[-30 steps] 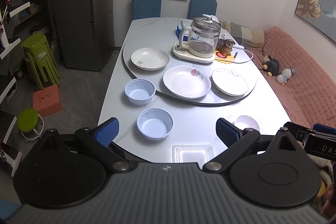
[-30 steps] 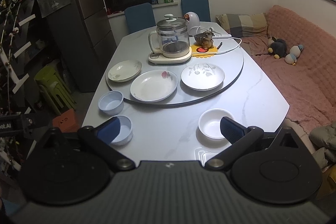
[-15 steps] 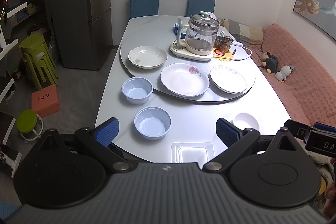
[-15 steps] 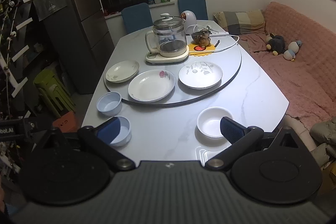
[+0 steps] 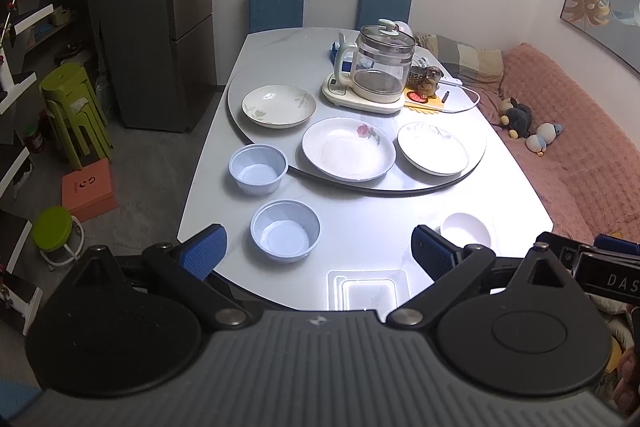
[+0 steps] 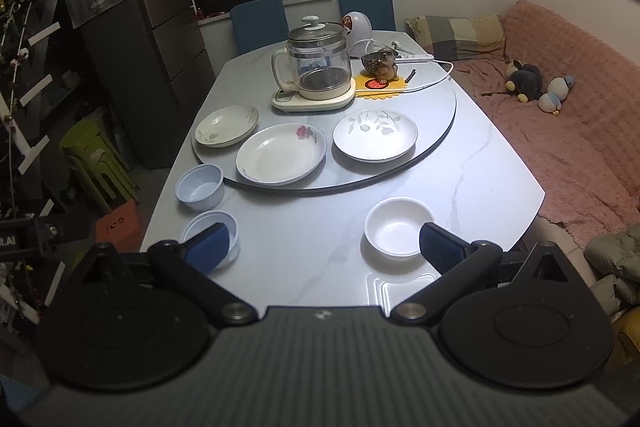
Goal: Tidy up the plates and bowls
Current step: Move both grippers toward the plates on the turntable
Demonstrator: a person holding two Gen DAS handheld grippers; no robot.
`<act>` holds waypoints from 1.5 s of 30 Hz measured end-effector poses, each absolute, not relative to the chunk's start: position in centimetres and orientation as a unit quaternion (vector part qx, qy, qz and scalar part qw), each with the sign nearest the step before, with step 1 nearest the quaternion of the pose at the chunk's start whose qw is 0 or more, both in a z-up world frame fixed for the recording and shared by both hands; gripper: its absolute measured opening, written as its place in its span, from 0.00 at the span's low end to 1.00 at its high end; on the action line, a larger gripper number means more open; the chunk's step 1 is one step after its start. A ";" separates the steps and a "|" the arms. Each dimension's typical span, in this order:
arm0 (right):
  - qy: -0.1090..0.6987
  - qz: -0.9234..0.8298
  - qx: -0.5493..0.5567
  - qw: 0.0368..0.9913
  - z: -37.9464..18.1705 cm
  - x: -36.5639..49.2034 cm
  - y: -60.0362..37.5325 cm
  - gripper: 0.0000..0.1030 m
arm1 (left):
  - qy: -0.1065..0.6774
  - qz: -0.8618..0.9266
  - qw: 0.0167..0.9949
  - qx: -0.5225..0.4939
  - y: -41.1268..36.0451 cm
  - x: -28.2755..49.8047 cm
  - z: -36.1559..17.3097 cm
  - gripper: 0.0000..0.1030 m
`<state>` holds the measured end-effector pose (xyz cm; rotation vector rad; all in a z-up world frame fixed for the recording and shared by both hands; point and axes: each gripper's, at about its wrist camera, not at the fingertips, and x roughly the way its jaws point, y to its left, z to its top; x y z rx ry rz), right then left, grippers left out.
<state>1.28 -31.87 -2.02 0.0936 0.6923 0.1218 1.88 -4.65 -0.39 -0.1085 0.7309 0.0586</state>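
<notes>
So here's my table, left to right. Two pale blue plastic bowls sit on the left side of the white marble table (image 5: 360,223): the far blue bowl (image 5: 258,169) just beside the edge of the grey round turntable (image 5: 472,171), and the near blue bowl (image 5: 285,230) close to my left gripper (image 5: 320,253). On the turntable there's a cream plate with leaf print (image 5: 279,105) far left, a big white plate with a red rose (image 5: 349,148) in the middle, and a white plate with grey branch print (image 5: 433,147) on the right. A small white bowl (image 6: 399,226) sits alone near the right edge, just past my right gripper (image 6: 326,247). Behind the plates is a glass kettle on a cream base (image 6: 316,67).

Readable writing: not much. An orange box on the floor (image 5: 89,189) has a dark logo I can't make out, and the other rig shows "DAS" at the right of the left view.

Both claws are spread wide with nothing between the blue pads.

Compared with a second ago, both cameras have pulled up and back a bit, so the table sits slightly farther out in view. No dish has moved.
</notes>
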 end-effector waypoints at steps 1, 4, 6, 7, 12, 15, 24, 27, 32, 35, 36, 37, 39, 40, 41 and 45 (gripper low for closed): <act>0.337 0.060 0.045 0.938 -2.0 1.2 -32.0 1.00 | 0.357 0.030 0.932 -0.052 -4.8 1.9 -0.3 0.97; 0.337 0.063 0.044 0.938 -2.0 1.1 -32.3 1.00 | 0.358 0.031 0.932 -0.052 -5.2 1.8 -0.4 0.97; 0.339 0.061 0.043 0.938 -2.1 1.1 -32.6 1.00 | 0.358 0.032 0.932 -0.052 -5.6 1.7 -0.3 0.97; 0.342 0.059 0.042 0.937 -2.1 1.1 -32.6 1.00 | 0.358 0.033 0.932 -0.052 -5.8 1.6 -0.3 0.97; 0.342 0.066 0.041 0.936 -2.0 1.0 -33.2 1.00 | 0.360 0.035 0.931 -0.052 -6.5 1.5 -0.2 0.97; 0.343 0.073 0.039 0.935 -2.0 0.9 -33.5 1.00 | 0.361 0.038 0.930 -0.054 -7.0 1.4 -0.1 0.97; 0.351 0.073 0.045 0.933 -1.9 0.5 -35.8 1.00 | 0.361 0.045 0.930 -0.054 -9.2 1.1 0.1 0.97; 0.348 0.071 0.044 0.934 -1.9 0.4 -36.3 1.00 | 0.363 0.045 0.929 -0.057 -9.8 0.8 -0.1 0.97; 0.356 0.071 0.040 0.931 -2.2 0.9 -36.3 1.00 | 0.369 0.044 0.926 -0.065 -9.9 0.7 -0.4 0.97; 0.361 0.079 0.043 0.928 -2.4 1.5 -35.9 1.00 | 0.378 0.044 0.923 -0.065 -9.4 1.3 -0.8 0.97; 0.360 0.084 0.045 0.928 -2.4 1.7 -35.8 1.00 | 0.381 0.044 0.921 -0.065 -9.2 1.7 -1.0 0.97; 0.360 0.086 0.047 0.928 -2.5 2.0 -35.6 1.00 | 0.383 0.044 0.921 -0.063 -9.0 2.0 -1.1 0.97; 0.360 0.088 0.054 0.927 -2.7 2.7 -35.3 1.00 | 0.386 0.042 0.919 -0.060 -8.4 3.0 -1.5 0.97; 0.362 0.087 0.058 0.926 -2.7 3.2 -35.1 1.00 | 0.389 0.041 0.919 -0.059 -8.1 3.6 -1.7 0.97; 0.364 0.085 0.061 0.926 -2.8 3.6 -34.9 1.00 | 0.391 0.041 0.918 -0.057 -7.8 4.3 -1.8 0.97; 0.362 0.068 0.060 0.928 -2.8 5.7 -33.8 1.00 | 0.393 0.032 0.917 -0.053 -6.7 7.2 -1.9 0.97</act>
